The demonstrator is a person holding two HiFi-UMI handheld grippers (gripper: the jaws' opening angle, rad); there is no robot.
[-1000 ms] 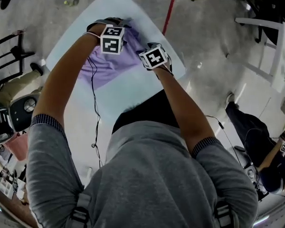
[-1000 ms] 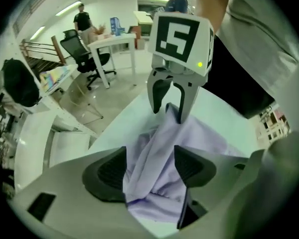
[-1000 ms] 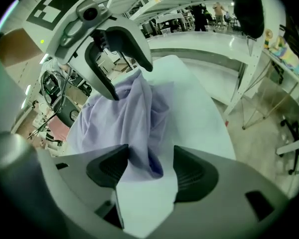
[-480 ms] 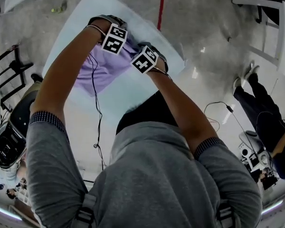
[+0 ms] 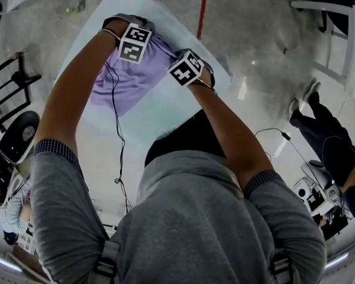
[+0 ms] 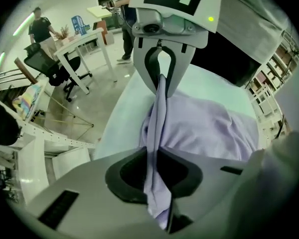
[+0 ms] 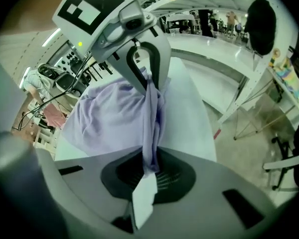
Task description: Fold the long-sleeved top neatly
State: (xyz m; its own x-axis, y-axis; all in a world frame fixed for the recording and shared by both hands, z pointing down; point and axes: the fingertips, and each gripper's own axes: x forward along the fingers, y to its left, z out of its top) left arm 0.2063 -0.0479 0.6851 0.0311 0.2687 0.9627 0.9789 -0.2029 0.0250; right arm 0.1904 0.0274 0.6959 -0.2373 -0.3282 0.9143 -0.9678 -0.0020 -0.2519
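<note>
**Both pinches made on the top**

Left gripper [image 6: 157, 183] and right gripper [image 7: 144, 183]: fingers have just been closing and now clamp bunched lilac cloth. The long-sleeved top [image 5: 130, 76] lies at the far end of the tabletop [image 5: 165, 108]. You look set to lift and fold. There is a pale tag [image 7: 142, 198] in the right pinch. Sleeves can't be made out, and your forearms cover part of the cloth.

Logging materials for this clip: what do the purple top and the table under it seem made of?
The top looks like thin, soft cloth, matte lilac: it bunches into loose folds and hangs limp; the fibre cannot be told. The table looks like a smooth, hard board with a pale, even finish, flat and unwrinkled; perhaps laminate or plastic.
</note>
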